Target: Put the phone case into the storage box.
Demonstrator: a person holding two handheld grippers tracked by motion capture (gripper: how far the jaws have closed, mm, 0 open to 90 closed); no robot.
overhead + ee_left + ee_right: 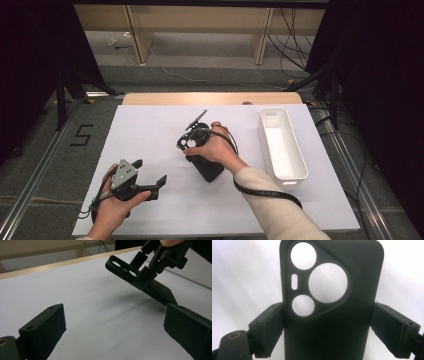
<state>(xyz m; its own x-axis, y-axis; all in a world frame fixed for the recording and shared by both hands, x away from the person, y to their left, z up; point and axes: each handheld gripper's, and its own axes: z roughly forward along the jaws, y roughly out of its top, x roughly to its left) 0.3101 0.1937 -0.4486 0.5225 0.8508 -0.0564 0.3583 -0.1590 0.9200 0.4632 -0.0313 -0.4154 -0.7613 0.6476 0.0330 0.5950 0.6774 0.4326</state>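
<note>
We see a white sheet (150, 135) covering a wooden table (212, 98), whose bare edge shows along the far side. A white bin (281, 145) stands on the sheet at the right, its long side running away from us. Grey floor surrounds the table, with a "5" mark (81, 135) taped at the left, cables (292, 40) trailing at the back right, and pale wooden legs (137, 32) beyond. Dark curtains close in both sides.

Our right gripper (192, 141) sits near the middle of the sheet, its jaws pressed on either long edge of a black phone case (332, 300). The case is tilted, one end raised off the sheet, its camera holes toward the gripper's camera. Our left gripper (150, 175) rests low at the near left, jaws wide apart with nothing between them, pointing toward the case and well apart from it.
</note>
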